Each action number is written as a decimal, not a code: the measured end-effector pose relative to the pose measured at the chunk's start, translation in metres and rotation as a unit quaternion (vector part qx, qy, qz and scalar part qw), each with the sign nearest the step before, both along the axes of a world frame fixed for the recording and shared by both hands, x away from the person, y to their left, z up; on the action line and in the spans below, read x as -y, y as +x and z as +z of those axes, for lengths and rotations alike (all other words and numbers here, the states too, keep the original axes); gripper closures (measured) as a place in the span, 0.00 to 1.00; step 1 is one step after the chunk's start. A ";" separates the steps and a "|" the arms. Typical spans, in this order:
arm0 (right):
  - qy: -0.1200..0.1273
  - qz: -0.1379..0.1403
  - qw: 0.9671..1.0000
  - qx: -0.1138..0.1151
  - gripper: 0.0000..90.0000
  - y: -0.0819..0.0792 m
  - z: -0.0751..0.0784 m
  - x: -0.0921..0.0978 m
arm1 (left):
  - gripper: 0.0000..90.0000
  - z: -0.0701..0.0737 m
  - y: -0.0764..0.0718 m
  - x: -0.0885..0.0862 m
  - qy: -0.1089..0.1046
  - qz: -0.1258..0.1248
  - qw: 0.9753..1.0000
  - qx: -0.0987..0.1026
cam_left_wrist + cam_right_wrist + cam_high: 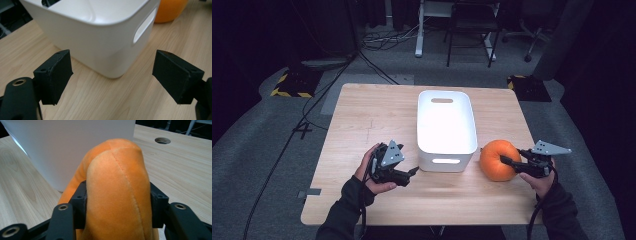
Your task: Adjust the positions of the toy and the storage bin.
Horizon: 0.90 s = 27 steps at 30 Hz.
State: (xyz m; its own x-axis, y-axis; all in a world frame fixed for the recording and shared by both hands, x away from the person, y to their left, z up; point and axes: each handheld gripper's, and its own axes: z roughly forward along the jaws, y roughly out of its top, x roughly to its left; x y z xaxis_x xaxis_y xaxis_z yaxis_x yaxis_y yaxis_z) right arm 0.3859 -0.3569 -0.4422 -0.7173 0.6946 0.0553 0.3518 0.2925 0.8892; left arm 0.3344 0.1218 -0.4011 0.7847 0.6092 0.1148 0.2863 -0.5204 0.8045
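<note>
Right gripper (117, 202) had my plush pumpkin (117, 190) pinched on a soft fold; it could slip or clip the white bin (446, 150) rim. Left gripper (112, 75) idled wide open, empty.

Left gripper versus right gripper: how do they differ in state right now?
The left gripper has its jaws spread with nothing between them, pointing at the white bin; the right gripper is clamped on the orange plush pumpkin, its jaws pressing into both sides. Both are held low over the wooden table, flanking the bin's near end.
</note>
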 end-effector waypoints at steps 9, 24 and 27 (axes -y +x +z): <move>0.001 -0.002 1.000 -0.003 0.53 -0.001 0.000 -0.001 | 0.19 -0.036 0.005 -0.015 0.045 0.025 0.998 -0.034; 0.000 0.001 1.000 0.002 0.53 0.000 0.000 -0.001 | 0.18 -0.079 0.007 -0.036 0.091 0.062 0.991 -0.079; 0.001 0.001 1.000 0.000 0.53 0.000 0.000 -0.001 | 0.18 -0.085 0.004 -0.040 0.090 0.062 0.990 -0.091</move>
State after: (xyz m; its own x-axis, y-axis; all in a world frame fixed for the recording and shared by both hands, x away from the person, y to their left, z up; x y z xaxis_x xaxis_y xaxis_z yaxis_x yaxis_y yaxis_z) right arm 0.3856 -0.3564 -0.4424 -0.7180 0.6937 0.0571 0.3520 0.2911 0.8896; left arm 0.3385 0.1619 -0.4866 0.7230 0.6844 0.0939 0.4877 -0.6020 0.6322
